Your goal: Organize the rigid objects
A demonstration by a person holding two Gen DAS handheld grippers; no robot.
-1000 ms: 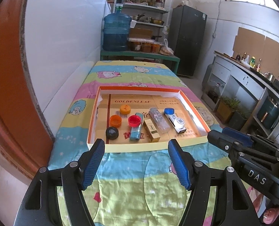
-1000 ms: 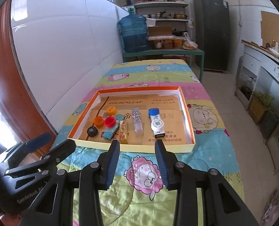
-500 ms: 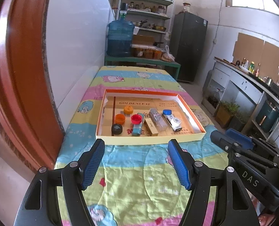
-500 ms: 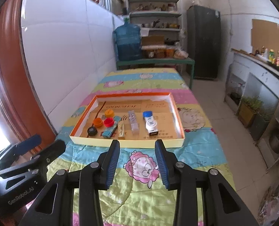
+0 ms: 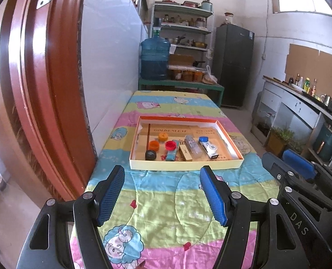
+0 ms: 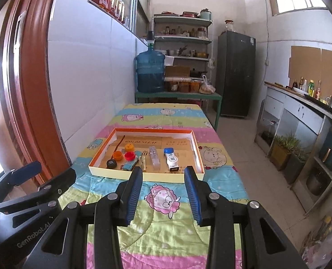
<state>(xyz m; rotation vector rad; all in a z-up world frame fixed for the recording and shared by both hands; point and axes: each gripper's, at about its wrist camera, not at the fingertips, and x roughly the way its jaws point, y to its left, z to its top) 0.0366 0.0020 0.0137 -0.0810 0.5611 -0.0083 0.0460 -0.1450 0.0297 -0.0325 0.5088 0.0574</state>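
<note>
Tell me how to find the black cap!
Look on the cartoon quilt for the shallow box with an orange rim. Go to its near left corner: the black cap lies there, the only dark one, nearer than the orange cap and red cap.

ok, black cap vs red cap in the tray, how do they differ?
Colour: the black cap is dark all over, while the red cap is bright red. Position: the black cap sits nearest the tray's front wall at the left end of the row; the red cap lies further back, touching the blue box. Neighbours: the black cap stands apart, while the red cap is beside the orange cap. Both are small round caps lying flat inside the tray.
</note>
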